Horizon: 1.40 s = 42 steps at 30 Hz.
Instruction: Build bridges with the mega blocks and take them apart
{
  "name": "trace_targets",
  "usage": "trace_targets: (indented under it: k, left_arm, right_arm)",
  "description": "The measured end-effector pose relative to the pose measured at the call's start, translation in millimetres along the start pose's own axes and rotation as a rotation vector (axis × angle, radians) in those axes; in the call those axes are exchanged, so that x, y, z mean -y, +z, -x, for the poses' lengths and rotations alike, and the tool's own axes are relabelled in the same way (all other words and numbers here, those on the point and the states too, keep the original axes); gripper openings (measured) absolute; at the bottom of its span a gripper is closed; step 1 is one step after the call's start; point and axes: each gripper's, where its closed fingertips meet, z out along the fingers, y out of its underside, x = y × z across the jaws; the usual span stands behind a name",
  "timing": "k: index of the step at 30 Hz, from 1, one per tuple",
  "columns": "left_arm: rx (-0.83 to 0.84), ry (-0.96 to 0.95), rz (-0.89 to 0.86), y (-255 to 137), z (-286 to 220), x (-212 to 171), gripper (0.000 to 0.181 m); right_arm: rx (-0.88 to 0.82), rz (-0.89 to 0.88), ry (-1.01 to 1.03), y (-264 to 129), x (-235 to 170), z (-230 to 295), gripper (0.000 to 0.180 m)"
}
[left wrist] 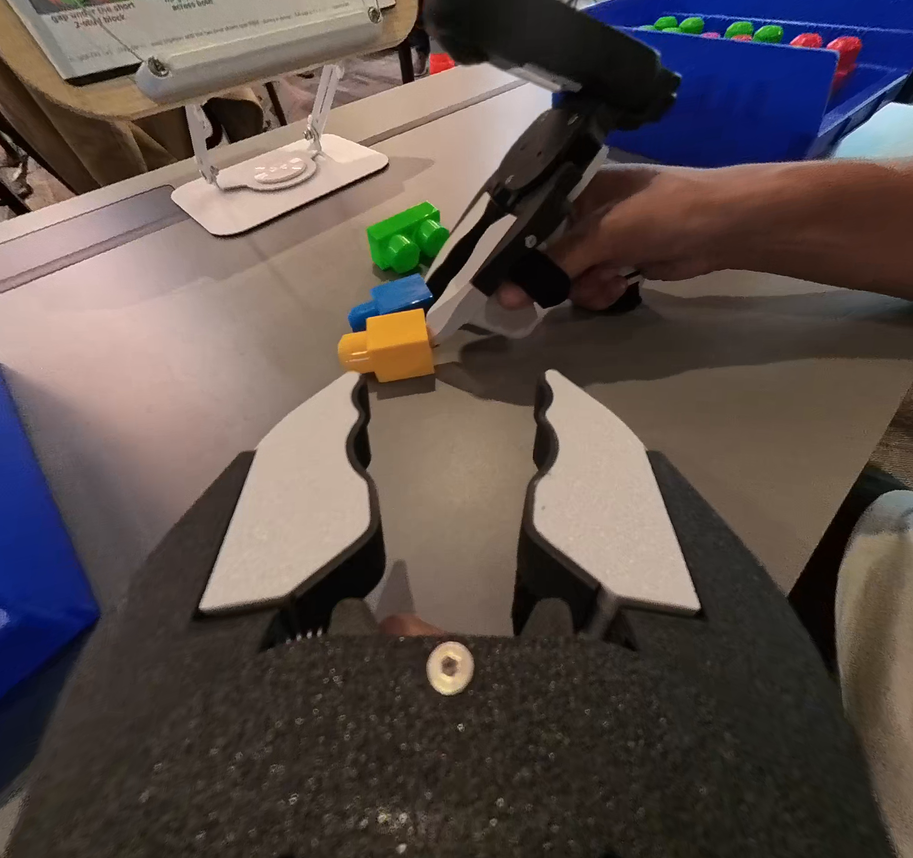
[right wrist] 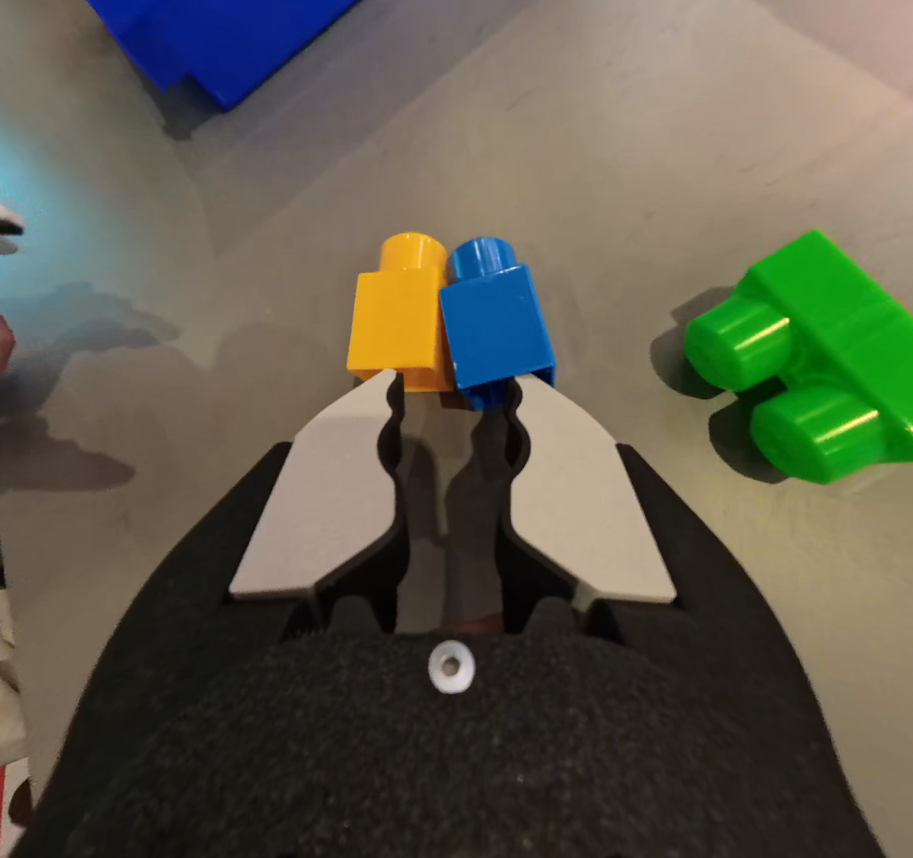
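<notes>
A yellow one-stud block (left wrist: 397,346) and a blue one-stud block (left wrist: 395,297) lie on their sides, side by side and touching, on the grey table (left wrist: 173,365). A green two-stud block (left wrist: 407,236) lies on its side just beyond them. My left gripper (left wrist: 452,379) is open and empty, its left fingertip just short of the yellow block. My right gripper (right wrist: 457,380) is open with nothing between its fingers. Its tips rest against the open bottoms of the yellow block (right wrist: 395,325) and blue block (right wrist: 494,328). The green block (right wrist: 815,360) lies to its right. The right gripper also shows in the left wrist view (left wrist: 437,335).
A picture card on a white stand (left wrist: 276,182) stands at the back left. A blue bin (left wrist: 741,103) with green and red blocks sits at the back right. Another blue bin (left wrist: 29,538) is at the left edge, also in the right wrist view (right wrist: 222,9). A person's hand (left wrist: 667,232) holds the right gripper.
</notes>
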Motion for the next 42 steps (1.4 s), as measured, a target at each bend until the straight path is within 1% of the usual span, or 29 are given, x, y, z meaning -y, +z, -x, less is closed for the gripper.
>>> trace_targets:
  k: [4,5,7,9,12,16,19,23,29,33,38,40,42]
  left_arm:
    - [0.019,0.058,-0.003,0.9,-4.1,2.4,0.063]
    - [0.019,0.062,-0.004,1.5,-5.2,2.9,0.062]
    - [0.007,0.055,-0.008,2.7,-8.4,3.4,0.062]
    - [-0.003,0.049,-0.006,4.2,-10.3,2.6,0.062]
    - [0.002,0.049,0.003,5.4,-8.6,-0.3,0.062]
    - [0.008,0.030,0.002,5.2,-4.0,-1.1,0.061]
    - [0.002,0.004,0.000,5.2,-2.7,-0.9,0.061]
    - [0.013,0.012,0.006,5.3,-1.4,-1.8,0.060]
    - [0.006,0.017,0.014,5.9,-6.1,-1.1,0.060]
    - [-0.009,0.029,0.026,9.2,-12.7,-2.1,0.060]
    - [-0.009,0.051,0.032,10.8,-16.9,-1.7,0.060]
    - [-0.012,0.048,0.035,11.2,-16.9,-2.5,0.060]
    - [-0.010,0.049,0.041,10.9,-15.6,-3.9,0.060]
  right_arm:
    - [-0.003,-0.001,-0.002,6.5,6.4,-1.5,0.038]
    - [-0.005,-0.001,-0.003,8.5,8.4,-2.7,0.035]
    - [0.011,0.001,-0.008,12.8,12.5,-2.6,0.012]
    - [0.029,-0.010,-0.032,16.3,18.7,-1.1,0.008]
    - [0.024,-0.010,-0.062,19.3,22.4,-1.5,0.007]
    - [0.006,-0.024,-0.114,13.0,23.0,0.3,0.006]
    - [-0.005,-0.027,-0.143,0.6,21.6,1.1,0.005]
    - [-0.035,-0.035,-0.212,-26.4,17.7,-0.5,0.005]
    - [-0.113,0.160,-0.296,-87.7,-12.6,-19.9,0.005]
    - [-0.158,0.361,-0.371,-119.3,-37.0,-36.2,0.005]
    - [-0.154,0.516,-0.414,-134.3,-56.1,-47.7,0.005]
    - [-0.126,0.503,-0.397,-129.3,-58.2,-47.1,0.005]
    - [-0.121,0.453,-0.361,-121.8,-59.4,-50.1,0.005]
